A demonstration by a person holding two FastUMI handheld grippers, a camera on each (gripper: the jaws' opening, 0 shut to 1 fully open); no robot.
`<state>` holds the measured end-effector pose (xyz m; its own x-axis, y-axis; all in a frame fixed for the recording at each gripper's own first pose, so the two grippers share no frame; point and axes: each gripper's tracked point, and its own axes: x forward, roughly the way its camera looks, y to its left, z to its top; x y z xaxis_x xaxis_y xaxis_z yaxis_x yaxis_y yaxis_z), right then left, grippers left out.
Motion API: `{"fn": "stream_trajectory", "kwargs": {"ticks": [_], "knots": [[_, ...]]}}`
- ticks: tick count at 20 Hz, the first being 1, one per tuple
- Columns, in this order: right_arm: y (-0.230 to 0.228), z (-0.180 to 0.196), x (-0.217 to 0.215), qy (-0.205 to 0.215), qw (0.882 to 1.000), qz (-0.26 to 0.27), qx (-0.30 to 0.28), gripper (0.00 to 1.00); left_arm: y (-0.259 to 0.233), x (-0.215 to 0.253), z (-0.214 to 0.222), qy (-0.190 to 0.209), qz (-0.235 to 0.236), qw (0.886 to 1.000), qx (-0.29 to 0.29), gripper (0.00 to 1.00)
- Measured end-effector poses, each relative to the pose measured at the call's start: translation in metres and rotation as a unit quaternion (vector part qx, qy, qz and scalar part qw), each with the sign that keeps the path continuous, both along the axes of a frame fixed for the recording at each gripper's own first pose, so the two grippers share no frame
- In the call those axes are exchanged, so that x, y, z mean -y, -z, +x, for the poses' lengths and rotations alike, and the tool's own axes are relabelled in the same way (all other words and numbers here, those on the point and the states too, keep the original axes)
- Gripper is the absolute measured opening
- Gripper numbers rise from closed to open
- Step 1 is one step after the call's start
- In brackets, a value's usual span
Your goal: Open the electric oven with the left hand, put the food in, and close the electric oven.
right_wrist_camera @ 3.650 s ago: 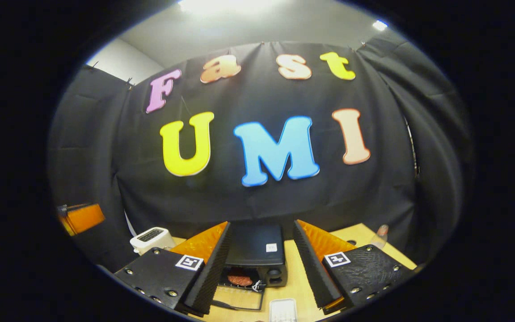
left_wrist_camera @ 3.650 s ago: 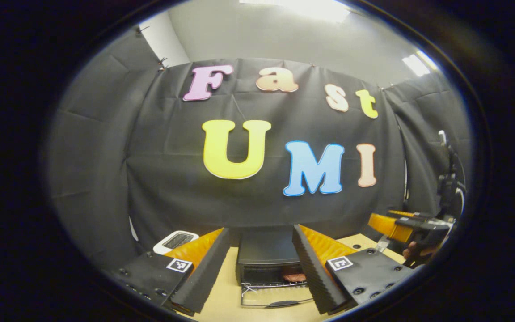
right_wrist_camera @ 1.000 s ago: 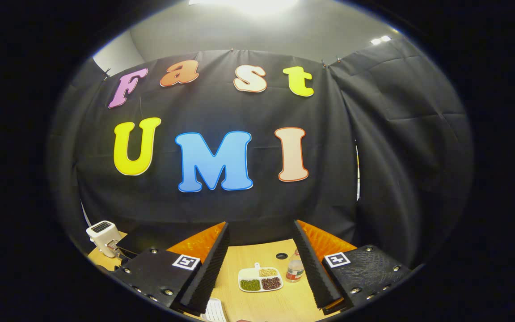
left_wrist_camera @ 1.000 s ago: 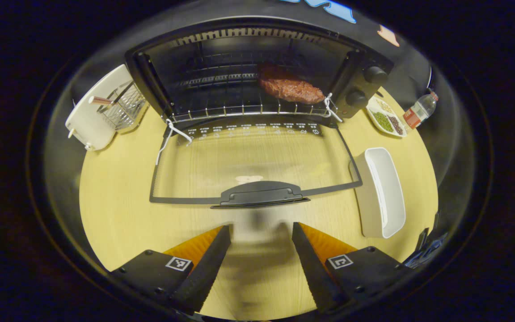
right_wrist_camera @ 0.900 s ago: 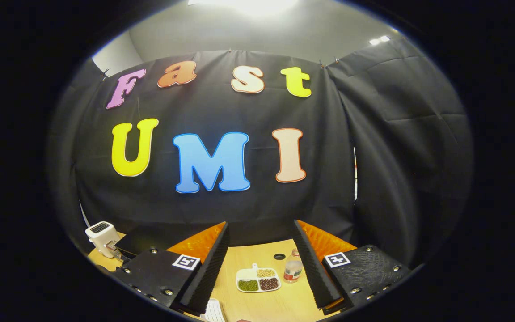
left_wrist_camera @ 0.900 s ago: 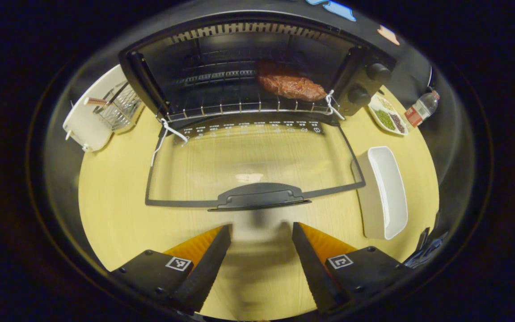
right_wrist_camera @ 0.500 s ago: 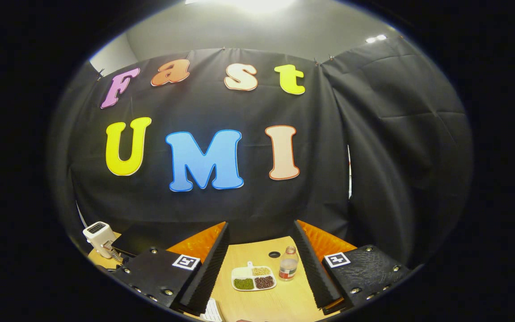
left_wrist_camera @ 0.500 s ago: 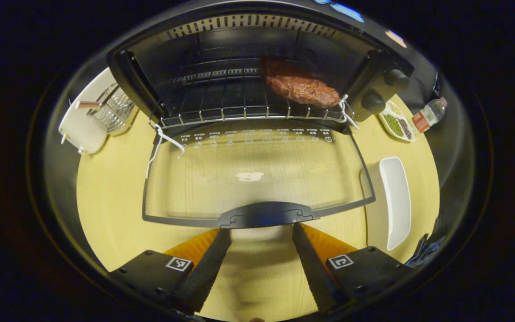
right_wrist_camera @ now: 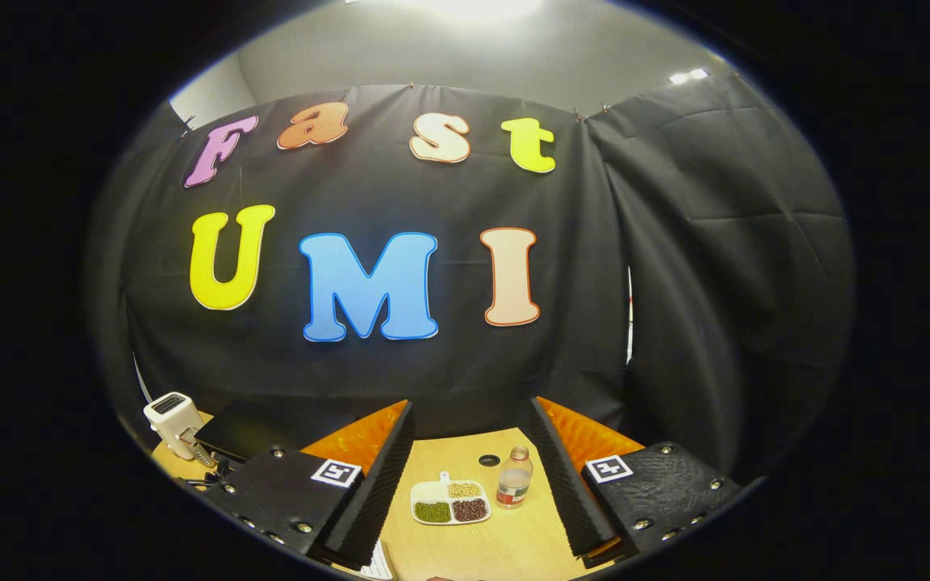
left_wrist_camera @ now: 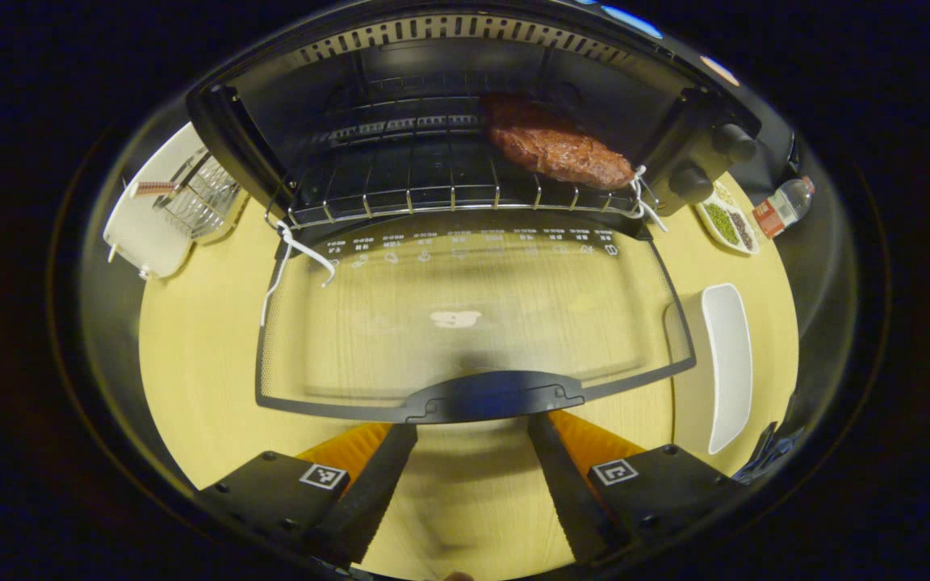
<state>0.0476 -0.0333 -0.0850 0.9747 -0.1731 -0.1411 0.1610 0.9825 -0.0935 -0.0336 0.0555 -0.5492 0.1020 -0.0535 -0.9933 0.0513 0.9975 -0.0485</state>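
Left gripper (left_wrist_camera: 471, 452) is spread wide, nothing pinched, pointed down w/ both tips tucked just under the front edge of the door handle (left_wrist_camera: 491, 395). Glass door (left_wrist_camera: 465, 311) lies dropped flat ahead of it, so the oven (left_wrist_camera: 465, 89) cavity is exposed beyond. Food (left_wrist_camera: 558, 149), a reddish-brown slab, sits on the wire rack (left_wrist_camera: 433, 181) ahead and to the right, inside the cavity. So loading looks done; prob. what's left is lifting the door shut, which fits the tips sitting low at the handle, ready to push up from below. White tray (left_wrist_camera: 727, 363) rests to the right of the door. Right gripper (right_wrist_camera: 469, 472) is also spread, idle, raised toward the booth wall, w/ a sectioned dish (right_wrist_camera: 449, 502) and bottle (right_wrist_camera: 513, 486) on the table between its fingers, likely parked clear of the door's swing.
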Motion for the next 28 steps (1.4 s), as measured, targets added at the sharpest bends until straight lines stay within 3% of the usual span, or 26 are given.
{"fn": "stream_trajectory", "kwargs": {"ticks": [3,9,17,27,28], "knots": [[-0.001,0.0,-0.003,-0.005,1.0,-0.004,0.0,0.86,-0.008,0.0,0.0,0.004,-0.002,1.0,0.01,0.92],[-0.008,0.0,-0.011,-0.009,1.0,-0.009,0.011,0.86,-0.033,0.001,0.002,0.014,-0.013,0.999,0.041,0.94],[-0.024,-0.015,-0.011,-0.002,0.999,-0.015,0.033,0.86,-0.074,-0.002,0.022,0.033,-0.005,0.993,0.113,0.95],[-0.022,-0.023,-0.007,0.002,1.0,-0.015,0.025,0.86,-0.094,0.001,0.04,0.031,-0.009,0.989,0.147,0.99],[-0.022,-0.023,-0.008,0.001,1.0,-0.014,0.026,0.86,-0.099,-0.001,0.043,0.028,-0.01,0.987,0.155,0.95]]}}
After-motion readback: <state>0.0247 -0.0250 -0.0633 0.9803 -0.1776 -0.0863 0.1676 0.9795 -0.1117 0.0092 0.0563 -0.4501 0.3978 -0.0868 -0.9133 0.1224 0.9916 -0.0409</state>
